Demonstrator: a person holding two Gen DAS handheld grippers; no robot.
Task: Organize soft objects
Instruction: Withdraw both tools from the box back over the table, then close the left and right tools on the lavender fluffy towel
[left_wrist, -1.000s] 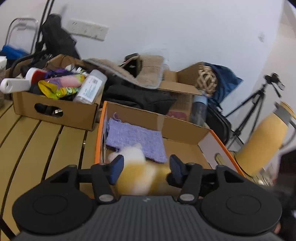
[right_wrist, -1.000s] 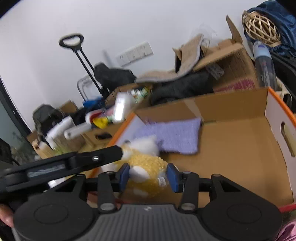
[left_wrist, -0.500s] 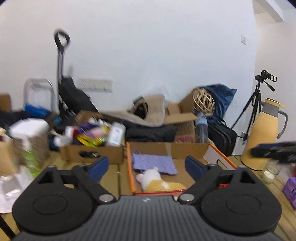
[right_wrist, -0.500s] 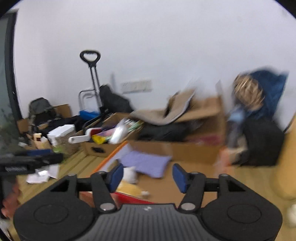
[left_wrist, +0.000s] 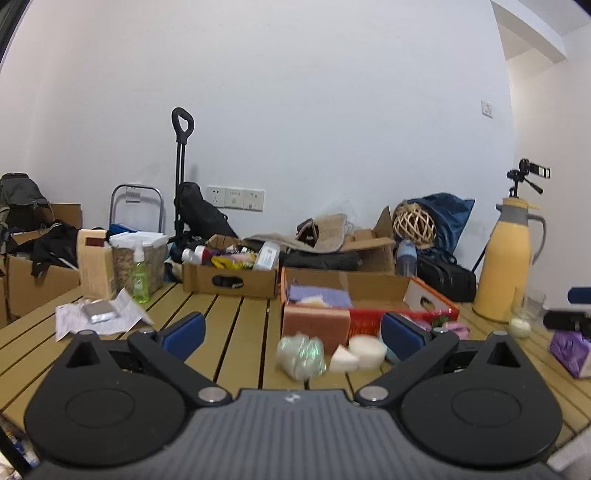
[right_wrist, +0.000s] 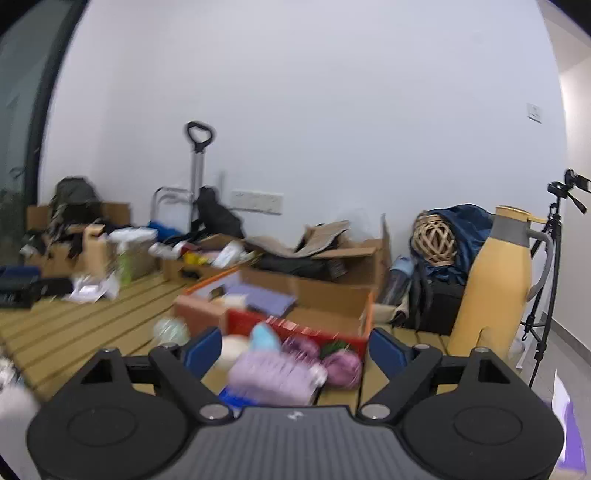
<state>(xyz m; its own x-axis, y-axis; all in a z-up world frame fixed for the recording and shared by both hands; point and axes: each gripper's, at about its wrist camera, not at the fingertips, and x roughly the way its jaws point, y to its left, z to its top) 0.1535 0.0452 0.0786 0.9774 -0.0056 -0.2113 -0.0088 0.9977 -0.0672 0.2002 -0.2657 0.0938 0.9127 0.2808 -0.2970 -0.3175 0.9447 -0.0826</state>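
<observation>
Holding both tools low over the slatted wooden table (left_wrist: 236, 332), you have the left gripper (left_wrist: 293, 334) spread wide with nothing between its blue pads, its jaws having just been opening; the right gripper (right_wrist: 295, 349) is likewise spread, also just opened further, and pinches nothing. One orange-edged cardboard box (left_wrist: 369, 291) sits at the centre of the left view, and inside it one flat lilac knitted cloth (left_wrist: 319, 295) lies with its long axis running left to right across the frame. In front of the box, lower centre, you can count three loose soft pieces: one iridescent mesh puff (left_wrist: 301, 356), one white wedge sponge (left_wrist: 343, 360) and one round white sponge (left_wrist: 367, 350). The right view shows one blurred lilac soft bundle (right_wrist: 273, 376) low at centre and two purple yarn-like balls (right_wrist: 345, 367) beside it. One yellow thermos jug (left_wrist: 508, 258) stands at right. No writing is legible.
</observation>
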